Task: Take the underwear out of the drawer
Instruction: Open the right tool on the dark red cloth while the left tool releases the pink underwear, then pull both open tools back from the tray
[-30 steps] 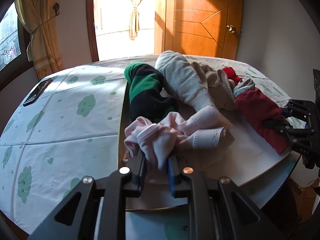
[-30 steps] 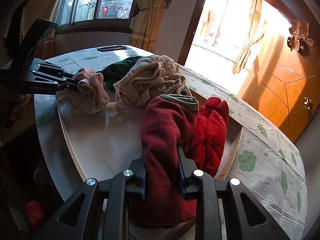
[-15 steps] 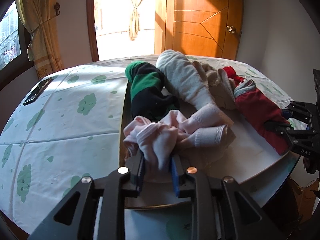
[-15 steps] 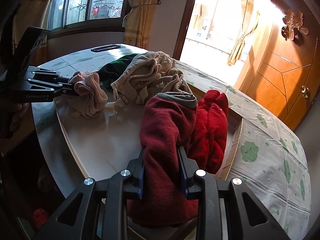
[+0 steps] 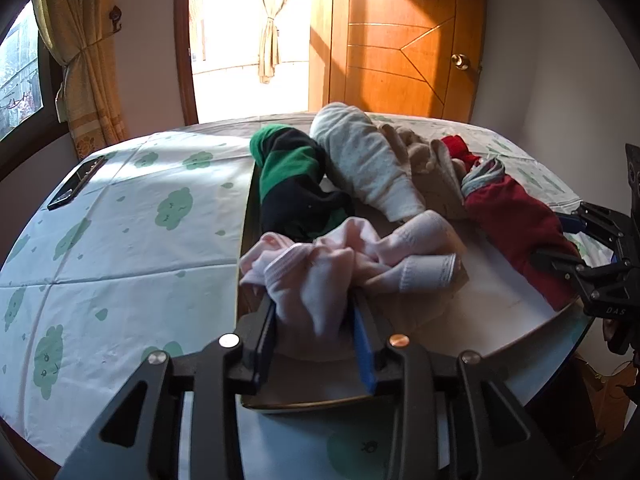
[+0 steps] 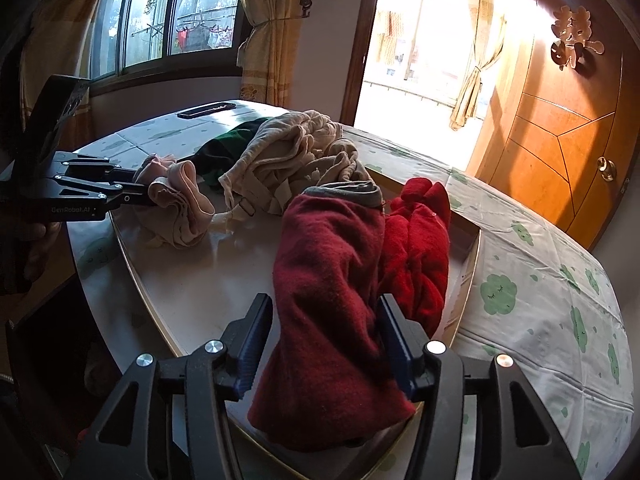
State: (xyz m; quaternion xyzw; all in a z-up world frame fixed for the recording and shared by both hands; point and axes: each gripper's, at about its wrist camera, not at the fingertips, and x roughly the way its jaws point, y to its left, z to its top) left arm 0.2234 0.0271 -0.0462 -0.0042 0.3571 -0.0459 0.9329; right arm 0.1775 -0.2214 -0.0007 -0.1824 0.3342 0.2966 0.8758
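Note:
An open wooden drawer (image 5: 245,216) rests on the bed with clothes piled at its far side. Pink underwear (image 5: 320,264) lies bunched at the drawer's near left corner, between the fingers of my left gripper (image 5: 314,332). Its jaws are opening and the cloth sags loosely between the pads. My right gripper (image 6: 322,328) straddles a dark red garment (image 6: 328,264) with a grey waistband, at the drawer's other end. Its jaws are also opening, with a gap showing beside the left pad. Each gripper shows in the other's view, the left gripper (image 6: 140,196) and the right gripper (image 5: 554,240).
A green and black garment (image 5: 288,176), a grey one (image 5: 360,160), a beige pile (image 6: 296,152) and a bright red piece (image 6: 420,240) fill the drawer's far part. A dark phone (image 5: 76,186) lies on the cloud-print sheet (image 5: 120,240). The wooden door (image 5: 400,40) stands behind.
Both grippers' jaws have spread apart around their garments. The pink underwear and the dark red garment have slackened and widened between the pads. Neither hand has shifted.

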